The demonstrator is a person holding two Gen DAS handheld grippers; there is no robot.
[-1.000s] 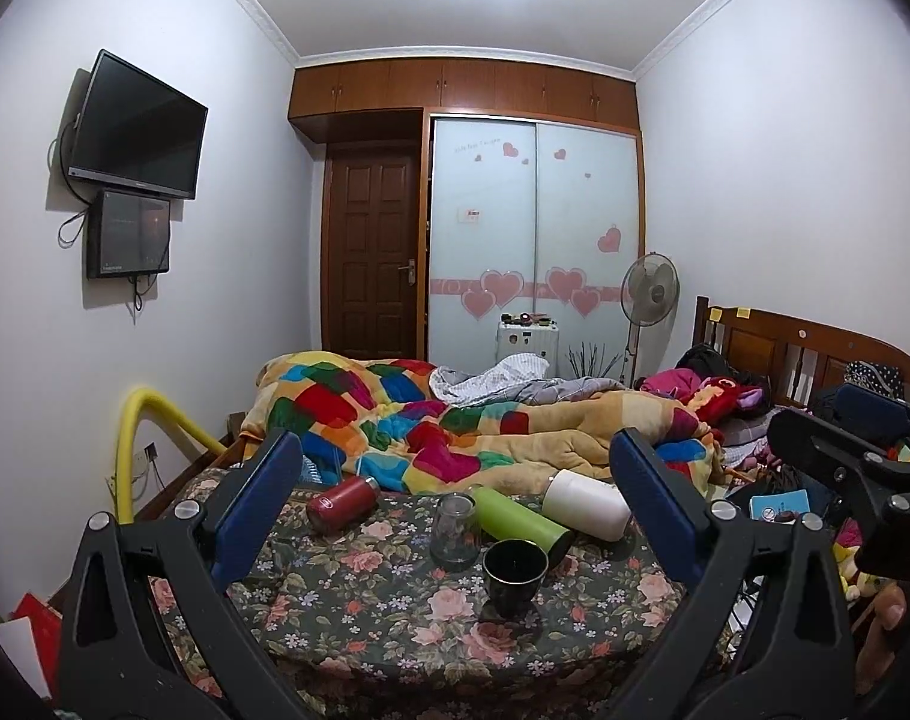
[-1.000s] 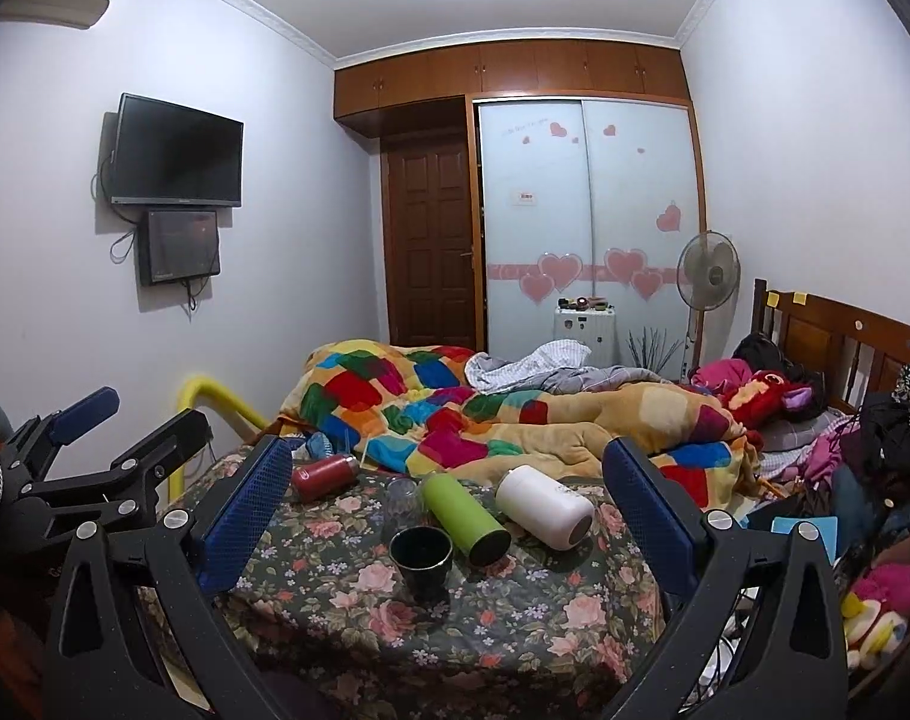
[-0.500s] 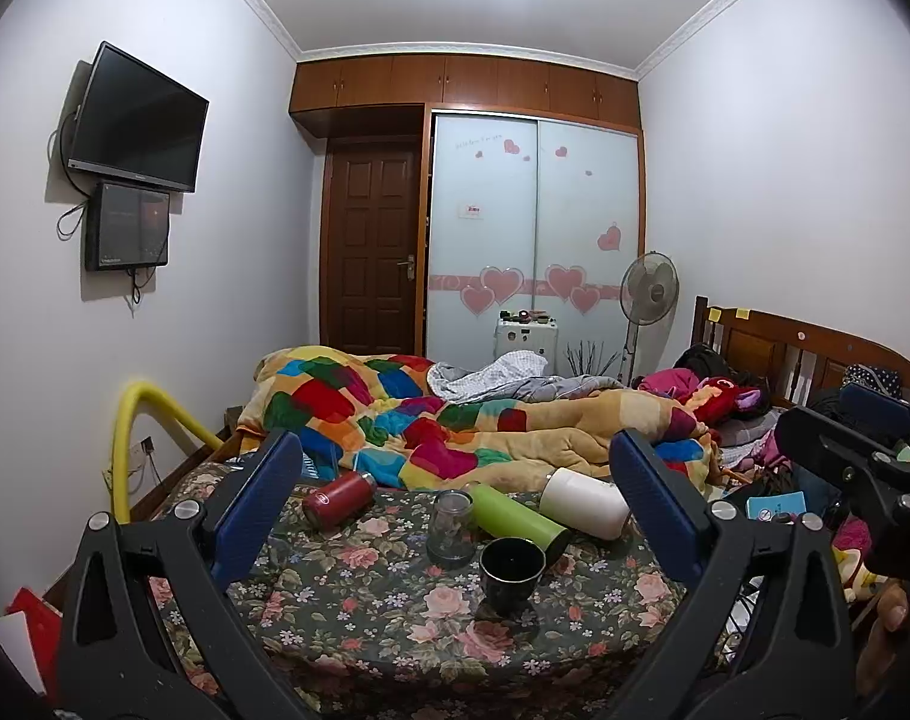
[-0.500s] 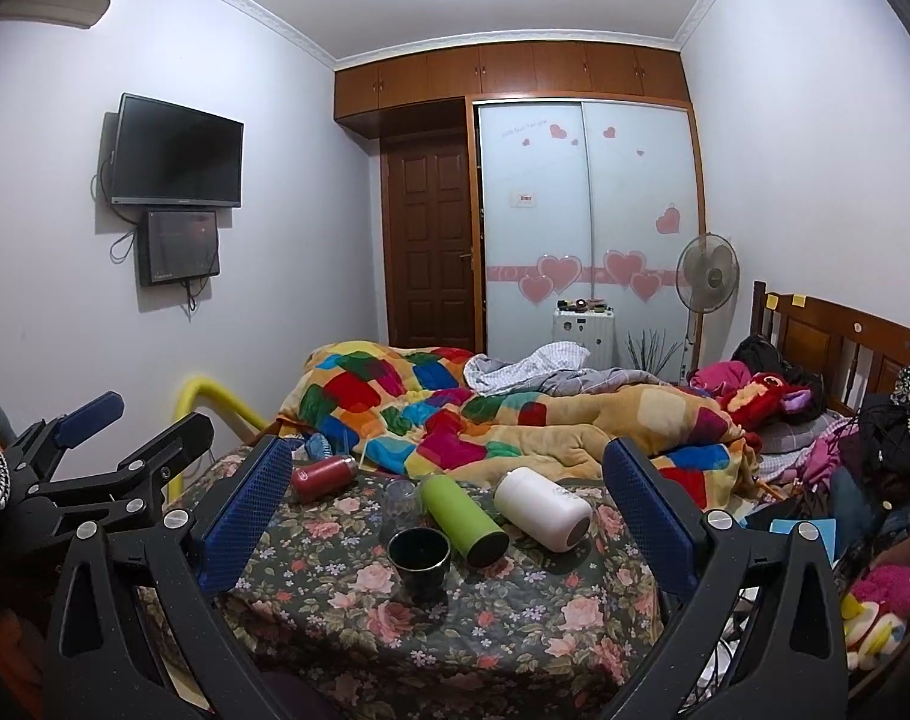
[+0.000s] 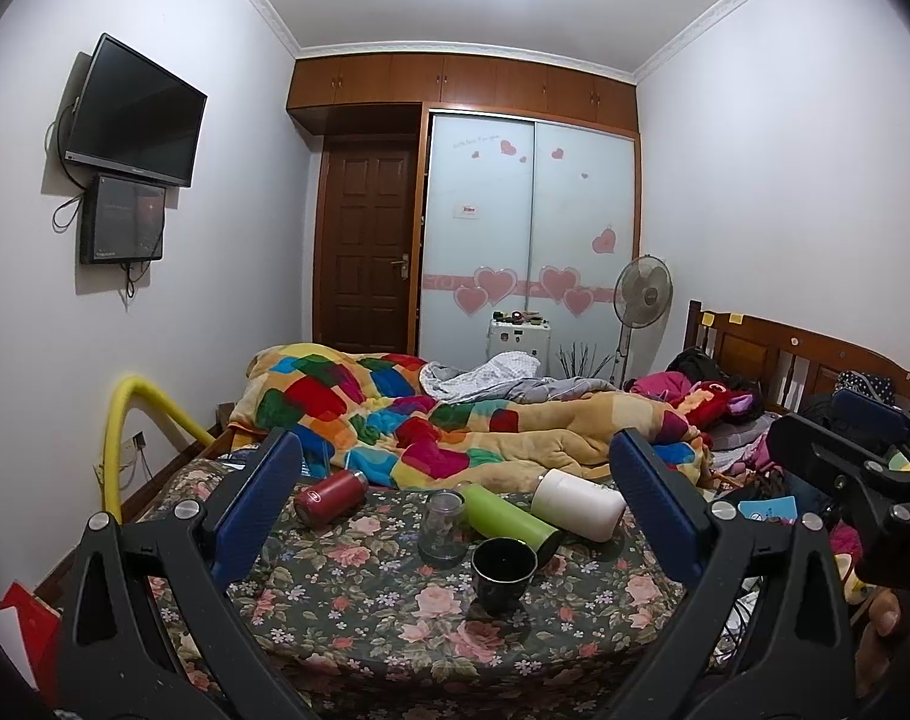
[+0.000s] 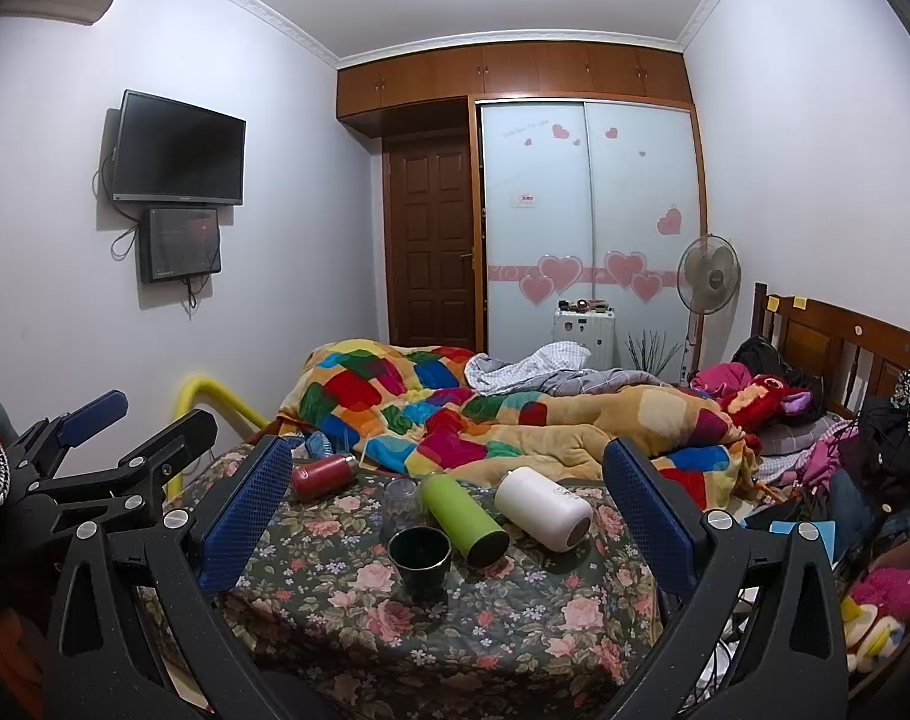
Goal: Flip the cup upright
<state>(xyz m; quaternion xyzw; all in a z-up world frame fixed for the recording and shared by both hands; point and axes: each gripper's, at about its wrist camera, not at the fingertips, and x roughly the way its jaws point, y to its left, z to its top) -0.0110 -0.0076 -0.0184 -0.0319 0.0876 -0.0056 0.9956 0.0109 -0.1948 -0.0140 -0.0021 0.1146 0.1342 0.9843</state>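
Note:
On a floral cloth stand a black cup, upright with its mouth up, and a clear glass behind it. A red bottle, a green bottle and a white bottle lie on their sides. My left gripper is open and empty, held back from the cups. My right gripper is open and empty too. Each gripper shows at the edge of the other's view.
A bright patchwork quilt is heaped on the bed behind the cloth. A yellow padded rail stands at the left. A wooden headboard and piled clothes and toys are at the right. A fan stands by the wardrobe.
Both grippers stay open. The left view has drifted slightly, so the cups sit a little higher in it. The cups and bottles have not moved.

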